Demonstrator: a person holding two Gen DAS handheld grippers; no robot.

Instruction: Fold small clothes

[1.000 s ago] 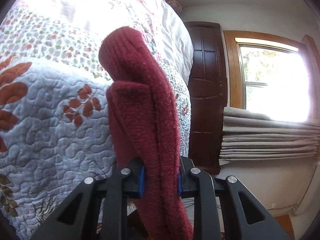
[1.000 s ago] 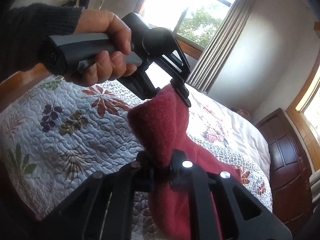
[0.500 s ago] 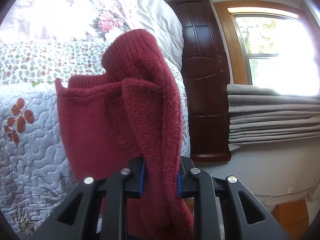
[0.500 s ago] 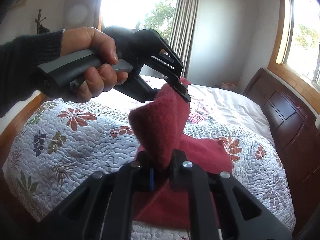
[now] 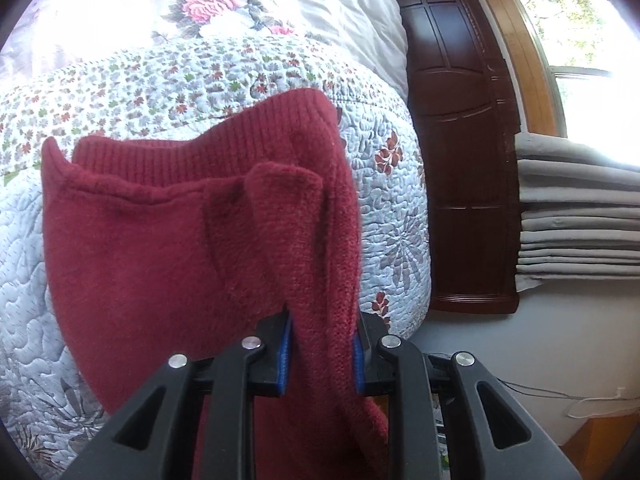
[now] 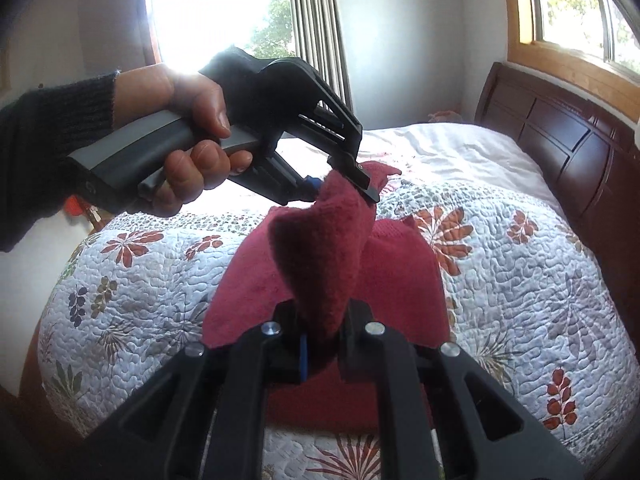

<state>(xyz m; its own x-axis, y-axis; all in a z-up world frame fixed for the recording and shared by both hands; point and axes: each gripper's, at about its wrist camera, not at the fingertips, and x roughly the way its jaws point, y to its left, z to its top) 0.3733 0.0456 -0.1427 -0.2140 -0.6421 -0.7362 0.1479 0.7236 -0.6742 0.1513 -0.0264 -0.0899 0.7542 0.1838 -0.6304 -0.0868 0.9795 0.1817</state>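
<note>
A dark red knitted garment [image 5: 168, 248] hangs over the quilted bed, held at two spots. My left gripper [image 5: 322, 354] is shut on a thick fold of it, whose ribbed hem [image 5: 224, 148] stands up ahead. In the right wrist view my right gripper [image 6: 322, 350] is shut on another bunch of the red garment [image 6: 324, 264]. Across from it a hand [image 6: 188, 152] holds the left gripper [image 6: 346, 182], clamped on the upper end of the same fold. The lower part of the garment lies on the quilt [image 6: 500, 280].
The bed carries a leaf-patterned quilt [image 5: 168, 80] and a white floral duvet [image 5: 248, 4] near a dark wooden headboard [image 6: 560, 136]. A dark wooden panel [image 5: 460, 152] and grey pleated curtain [image 5: 580, 216] stand to the right. Windows [image 6: 216, 12] glare brightly behind.
Both grippers have come down toward the bed with the red garment. More of the cloth has spread out, and its lower part now rests on the quilt.
</note>
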